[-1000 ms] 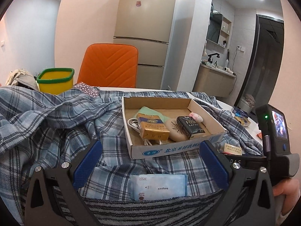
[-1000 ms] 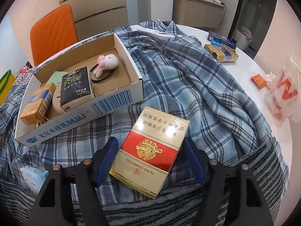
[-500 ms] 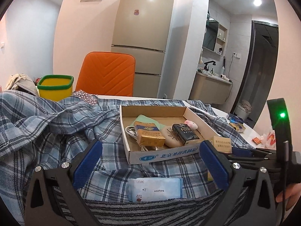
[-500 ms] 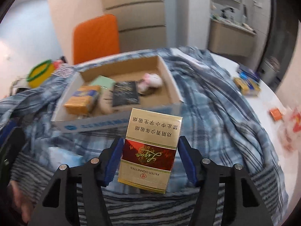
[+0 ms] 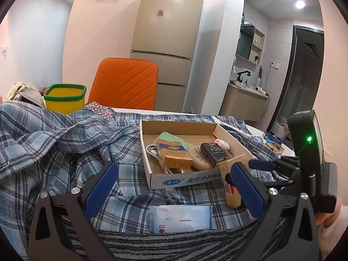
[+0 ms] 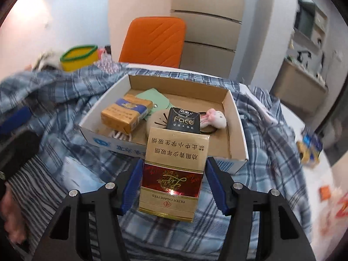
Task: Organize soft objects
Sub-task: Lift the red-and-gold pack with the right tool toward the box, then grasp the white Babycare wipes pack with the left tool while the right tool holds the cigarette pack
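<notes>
Lifted off the plaid shirt [image 6: 267, 130] since a second ago, the red-and-gold cigarette pack [image 6: 174, 174] now hangs upright in the right gripper [image 6: 174, 182], which is clamped on its two long sides, and it has come forward to just short of the near wall of the cardboard tray [image 6: 237, 117]. Seen from the left wrist, the same pack [image 5: 230, 187] shows edge-on beside the tray's near right corner.

As a judgement, the pack is light and fairly stiff, yet a hard squeeze would dent its thin card; its glossy wrap looks slippery, so the hold across the broad middle seems right.

The left gripper [image 5: 174, 187] stands spread wide with nothing between its fingers, low over the shirt at the near edge of the counter, above a flat pale-blue wipes packet [image 5: 180, 218] that lies on the cloth. That packet looks soft and limp, best pinched across its short width.

Inside the tray sit a yellow-and-blue pack [image 6: 126, 115], a black tissue pack [image 6: 183, 120], a pink plush hair tie [image 6: 214, 117], a mint pouch [image 6: 152, 97] and a white cable [image 5: 153, 150]. Free floor remains at the tray's right side and far end; the tray's near wall and the black tissue pack stand in the way of a straight push. An orange chair [image 5: 126, 82] and a yellow bin [image 5: 65, 97] lie beyond the counter's far edge.
</notes>
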`<state>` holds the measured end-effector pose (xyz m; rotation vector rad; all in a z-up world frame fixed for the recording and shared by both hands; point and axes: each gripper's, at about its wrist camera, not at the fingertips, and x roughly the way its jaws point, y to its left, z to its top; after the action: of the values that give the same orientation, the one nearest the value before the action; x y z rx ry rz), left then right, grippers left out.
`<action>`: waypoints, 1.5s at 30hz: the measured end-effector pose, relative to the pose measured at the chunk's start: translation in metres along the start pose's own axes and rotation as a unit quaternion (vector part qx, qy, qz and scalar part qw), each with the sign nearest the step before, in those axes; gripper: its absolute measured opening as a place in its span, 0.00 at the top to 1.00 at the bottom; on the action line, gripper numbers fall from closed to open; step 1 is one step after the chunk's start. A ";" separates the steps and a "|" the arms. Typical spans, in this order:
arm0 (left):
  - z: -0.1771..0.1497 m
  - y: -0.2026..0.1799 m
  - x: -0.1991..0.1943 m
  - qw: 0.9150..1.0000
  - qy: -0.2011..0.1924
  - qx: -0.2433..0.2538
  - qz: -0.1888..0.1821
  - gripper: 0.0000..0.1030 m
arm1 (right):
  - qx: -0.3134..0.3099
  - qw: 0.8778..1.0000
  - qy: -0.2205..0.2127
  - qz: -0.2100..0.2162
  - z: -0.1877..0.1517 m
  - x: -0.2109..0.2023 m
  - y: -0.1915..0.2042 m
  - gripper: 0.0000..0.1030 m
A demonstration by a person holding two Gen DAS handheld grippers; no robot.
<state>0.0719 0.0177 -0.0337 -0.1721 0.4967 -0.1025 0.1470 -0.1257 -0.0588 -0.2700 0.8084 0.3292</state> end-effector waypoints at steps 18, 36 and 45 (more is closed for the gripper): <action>-0.001 0.002 0.006 1.000 0.022 0.003 0.003 0.00 | 0.064 0.997 0.042 0.014 -0.015 0.015 -0.012 0.43; -0.032 -0.020 0.065 0.970 0.236 0.064 -0.018 0.00 | 0.099 0.994 -0.050 0.009 -0.019 -0.019 -0.028 0.43; -0.039 -0.020 0.072 0.962 0.265 0.063 -0.015 0.01 | 0.097 0.994 -0.053 0.009 -0.020 -0.020 -0.026 0.43</action>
<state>0.1150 -0.0178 -0.0970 -0.0242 1.0210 -0.2107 0.1304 -0.1602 -0.0543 -0.0636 0.7325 0.2773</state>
